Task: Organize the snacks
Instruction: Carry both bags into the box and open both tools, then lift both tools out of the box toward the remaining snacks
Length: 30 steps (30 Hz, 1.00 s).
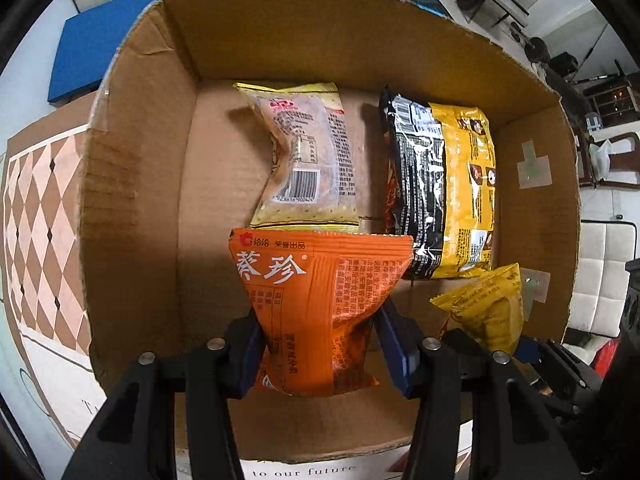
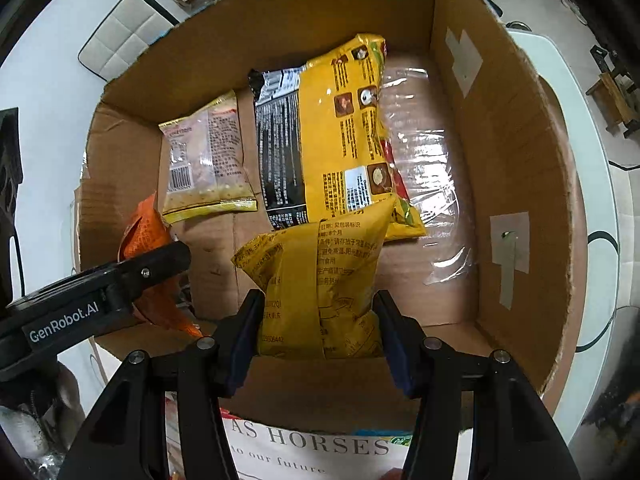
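Note:
My left gripper (image 1: 316, 344) is shut on an orange snack packet (image 1: 316, 300) and holds it over the near part of an open cardboard box (image 1: 132, 200). My right gripper (image 2: 318, 332) is shut on a small yellow snack packet (image 2: 320, 288) over the same box (image 2: 520, 152). On the box floor lie a pale yellow packet (image 1: 304, 156), a black packet (image 1: 416, 184) and a large yellow packet (image 1: 468, 192) overlapping it. The right wrist view shows them too: the pale packet (image 2: 208, 160), the black one (image 2: 280, 152), the large yellow one (image 2: 352, 132), and the orange packet (image 2: 148, 248) in the left gripper.
The box stands on a white table (image 2: 592, 184) over a printed mat (image 1: 40, 208). A blue pad (image 1: 104, 36) lies beyond the box. White chairs (image 2: 120, 32) stand around. Clear plastic film (image 2: 432, 168) covers the box floor at right.

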### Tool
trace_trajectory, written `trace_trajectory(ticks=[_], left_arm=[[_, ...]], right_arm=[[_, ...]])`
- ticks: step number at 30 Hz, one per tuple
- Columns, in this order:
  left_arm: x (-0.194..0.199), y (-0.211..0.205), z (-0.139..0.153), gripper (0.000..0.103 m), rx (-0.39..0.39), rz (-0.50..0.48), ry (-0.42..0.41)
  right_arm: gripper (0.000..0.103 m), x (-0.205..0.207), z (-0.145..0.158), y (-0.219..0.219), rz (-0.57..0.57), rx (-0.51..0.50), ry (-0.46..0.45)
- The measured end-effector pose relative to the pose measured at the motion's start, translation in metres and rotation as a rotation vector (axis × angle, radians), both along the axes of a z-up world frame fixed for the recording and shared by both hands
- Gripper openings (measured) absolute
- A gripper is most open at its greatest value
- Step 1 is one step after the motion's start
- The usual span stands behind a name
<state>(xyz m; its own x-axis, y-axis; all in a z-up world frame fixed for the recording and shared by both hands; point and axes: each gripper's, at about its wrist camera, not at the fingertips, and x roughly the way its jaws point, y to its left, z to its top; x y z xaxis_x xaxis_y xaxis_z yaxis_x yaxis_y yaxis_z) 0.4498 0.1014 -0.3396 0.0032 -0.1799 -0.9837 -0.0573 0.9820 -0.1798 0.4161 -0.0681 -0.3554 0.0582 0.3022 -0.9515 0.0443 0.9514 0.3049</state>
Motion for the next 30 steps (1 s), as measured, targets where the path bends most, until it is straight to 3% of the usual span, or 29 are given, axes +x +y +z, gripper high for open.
trace_trajectory(ticks=[3,4,5,7,9,20,30], left_arm=[[0.001,0.001,-0.002,0.050,0.009,0.005,0.014],[0.002,0.002,-0.002,0.051,0.015,0.009,0.022],[0.003,0.004,-0.003,0.053,0.020,0.013,0.031],[0.005,0.005,-0.004,0.076,0.025,0.012,0.031],[0.006,0.006,0.000,0.083,0.034,0.006,0.013],[-0.002,0.012,0.026,0.084,0.056,0.010,-0.059],[-0.034,0.008,0.074,0.084,0.096,0.021,-0.207]], right_arm=[[0.062,0.005,-0.004,0.001,0.001,-0.004,0.021],[0.067,0.007,-0.005,0.001,0.003,-0.017,0.029],[0.083,0.007,-0.005,0.001,0.003,-0.026,0.032],[0.095,0.008,-0.003,0.001,0.008,-0.044,0.029],[0.095,0.009,0.000,0.002,0.017,-0.070,0.023],[0.097,0.004,0.018,0.008,0.062,-0.179,-0.023],[0.097,-0.018,0.065,0.003,0.056,-0.207,-0.127]])
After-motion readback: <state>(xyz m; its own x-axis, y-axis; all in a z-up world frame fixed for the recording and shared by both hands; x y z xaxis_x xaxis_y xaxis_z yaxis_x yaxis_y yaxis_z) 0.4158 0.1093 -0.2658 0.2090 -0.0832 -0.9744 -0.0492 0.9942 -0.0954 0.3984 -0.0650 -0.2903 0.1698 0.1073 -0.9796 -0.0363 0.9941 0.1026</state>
